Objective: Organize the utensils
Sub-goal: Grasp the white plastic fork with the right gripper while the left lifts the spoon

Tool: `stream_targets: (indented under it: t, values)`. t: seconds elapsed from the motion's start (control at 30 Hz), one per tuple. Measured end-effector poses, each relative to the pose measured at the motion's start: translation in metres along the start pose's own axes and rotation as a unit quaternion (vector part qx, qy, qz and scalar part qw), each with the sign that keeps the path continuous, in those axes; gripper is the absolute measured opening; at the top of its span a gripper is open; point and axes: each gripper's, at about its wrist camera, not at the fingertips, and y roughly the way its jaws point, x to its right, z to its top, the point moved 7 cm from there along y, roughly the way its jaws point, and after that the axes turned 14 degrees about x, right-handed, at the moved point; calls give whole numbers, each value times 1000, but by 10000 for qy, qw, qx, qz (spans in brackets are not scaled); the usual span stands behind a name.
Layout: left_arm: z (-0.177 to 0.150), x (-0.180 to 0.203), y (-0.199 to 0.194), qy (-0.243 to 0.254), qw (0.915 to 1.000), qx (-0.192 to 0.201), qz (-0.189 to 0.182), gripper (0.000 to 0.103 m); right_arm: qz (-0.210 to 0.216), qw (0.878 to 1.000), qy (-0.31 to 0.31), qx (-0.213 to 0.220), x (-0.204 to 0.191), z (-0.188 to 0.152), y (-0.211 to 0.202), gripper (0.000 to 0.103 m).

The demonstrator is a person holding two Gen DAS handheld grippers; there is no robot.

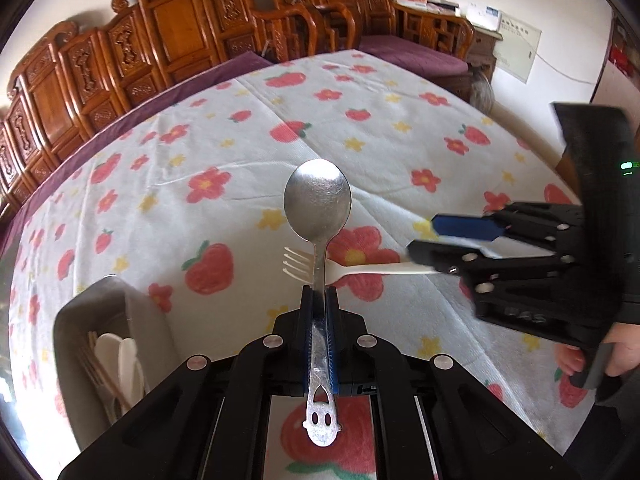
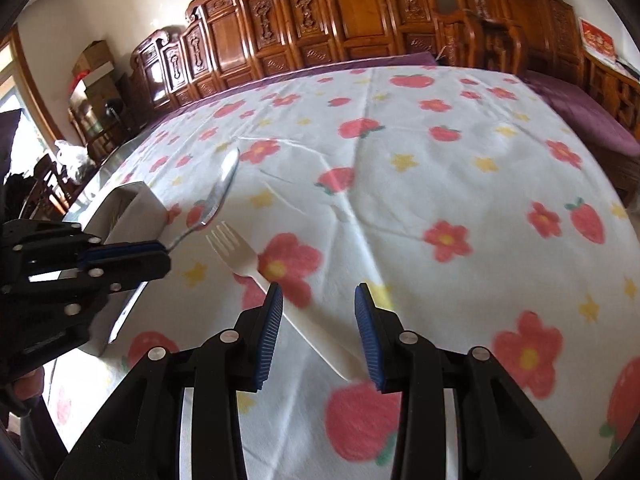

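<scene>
My left gripper (image 1: 319, 294) is shut on the handle of a metal spoon (image 1: 318, 200), which it holds clear of the table with the bowl pointing away. In the right wrist view the same left gripper (image 2: 165, 255) and spoon (image 2: 222, 190) hang beside a grey utensil holder (image 2: 132, 208). A white plastic fork (image 2: 236, 246) lies flat on the flowered tablecloth. Its handle runs back between the fingers of my right gripper (image 2: 319, 314), which is open, with neither blue pad touching the fork. In the left wrist view the right gripper (image 1: 424, 240) hovers over the handle end of the fork (image 1: 352, 270).
The grey utensil holder (image 1: 100, 320) at the lower left contains white plastic utensils and wooden chopsticks. The tablecloth (image 1: 360, 140) with strawberries and flowers covers the table. Carved wooden chairs (image 1: 168, 32) line the far edge. A hand (image 1: 620, 352) grips the right tool.
</scene>
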Motion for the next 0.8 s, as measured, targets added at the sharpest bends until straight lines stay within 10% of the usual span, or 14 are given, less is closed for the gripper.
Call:
stream_targets:
  t: [0.57,0.8]
  values:
    - [4,-42,-33,-446,9977,341,370,5,-156,9931,-1053,-492,-36,-10,26,40]
    - [0,-49,-48,-471,9973,384,406,5,-168,9911,-1188,-575,-39,-18,19,10]
